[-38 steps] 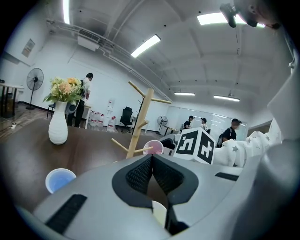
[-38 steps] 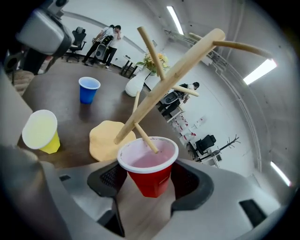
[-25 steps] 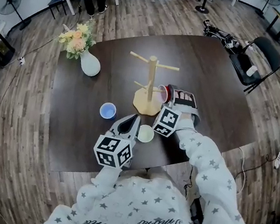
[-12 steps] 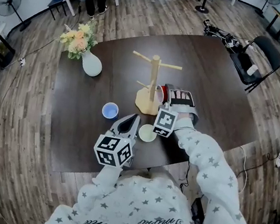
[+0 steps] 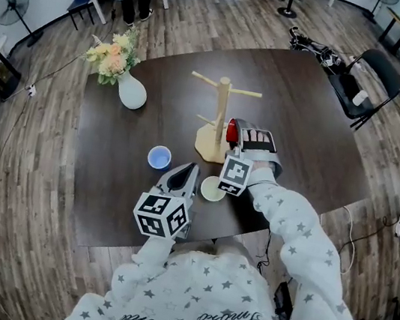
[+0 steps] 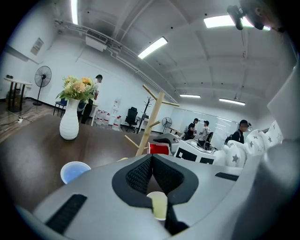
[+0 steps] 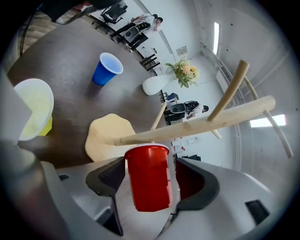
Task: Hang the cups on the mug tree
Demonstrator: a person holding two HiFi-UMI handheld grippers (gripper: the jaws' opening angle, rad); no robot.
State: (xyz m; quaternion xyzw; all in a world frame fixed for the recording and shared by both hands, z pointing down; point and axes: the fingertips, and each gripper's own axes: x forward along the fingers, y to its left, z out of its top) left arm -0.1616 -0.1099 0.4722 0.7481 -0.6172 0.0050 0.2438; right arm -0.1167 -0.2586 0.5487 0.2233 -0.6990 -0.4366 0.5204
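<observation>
Evidently a hanging is finishing: over the tabletop [image 5: 325, 138], at the mug tree [image 5: 219, 113]'s lower peg, the right gripper [image 7: 152, 173]'s fingers have just been opening around the red cup [image 7: 147, 180] (the left gripper [image 6: 151, 159]'s fingers are pressed together, empty), so a clean withdrawal seems next.

The tree [image 5: 220, 113] stands mid-worktop [image 5: 303, 135], with the vase [image 5: 130, 92] well behind it to the left. Left of the tree's base sits one cup [image 5: 158, 158]. A nearer cup [image 5: 212, 189] sits just before the base, right of my left fingers [image 5: 185, 180]. A third cup [image 7: 149, 176] lies sideways low at the tree's right, mouth to the trunk, between my right fingers [image 7: 197, 183], which have just been opening.
</observation>
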